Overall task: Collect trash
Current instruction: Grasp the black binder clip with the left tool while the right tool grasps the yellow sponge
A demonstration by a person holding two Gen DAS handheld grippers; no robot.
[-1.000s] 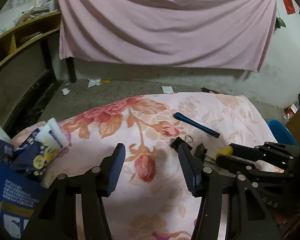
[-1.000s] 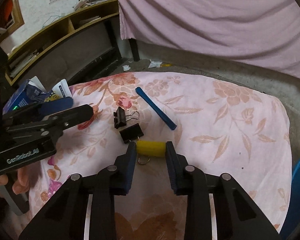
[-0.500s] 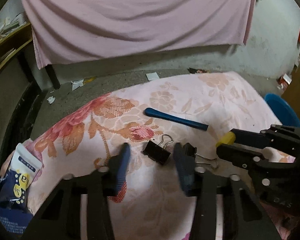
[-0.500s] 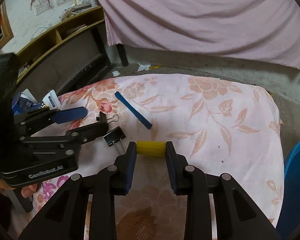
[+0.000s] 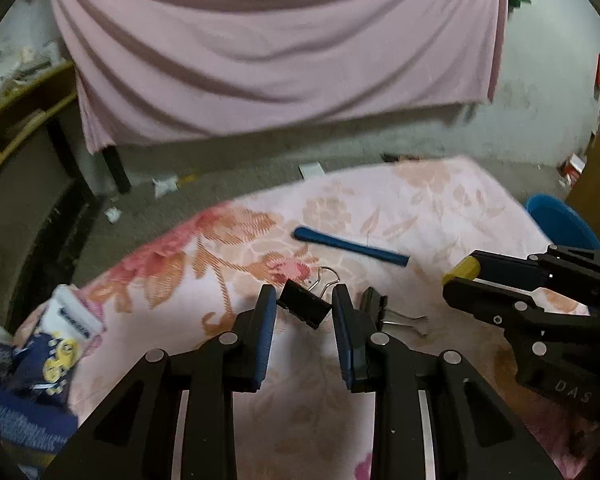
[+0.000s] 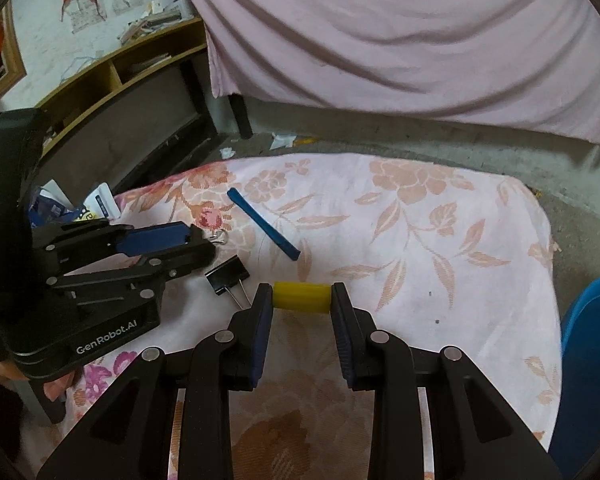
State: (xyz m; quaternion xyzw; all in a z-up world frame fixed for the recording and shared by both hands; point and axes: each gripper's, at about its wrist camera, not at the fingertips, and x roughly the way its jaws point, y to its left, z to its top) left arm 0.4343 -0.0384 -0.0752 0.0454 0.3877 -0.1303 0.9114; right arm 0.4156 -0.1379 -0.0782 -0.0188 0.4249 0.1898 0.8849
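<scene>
Far to the left of the left tool (image 5: 304, 300), at the edge of the floral cloth (image 5: 420, 208) that covers the counter, lies a heap of blue and white wrappers (image 5: 56, 344). The left tool itself has just been closing, and its jaws now stand narrow around a black binder clip (image 5: 305, 309). The clip sits between the fingertips with its wire handles pointing away from the tool; the left pad looks right up against the clip, but whether both pads press on it I cannot tell. Just right of this tool's right finger lies a second black binder clip (image 5: 374, 306), its wire handles flat on the cloth. Ahead of both clips, farther from the tool, a blue strip (image 5: 350, 246) lies flat on the cloth.

To the right, the right tool (image 6: 302, 298) is closed on a short yellow cylinder (image 6: 302, 297), gripped end to end between the two pads. Beyond it, at the right margin and past the counter's edge, is a blue bin (image 6: 592, 360).
</scene>
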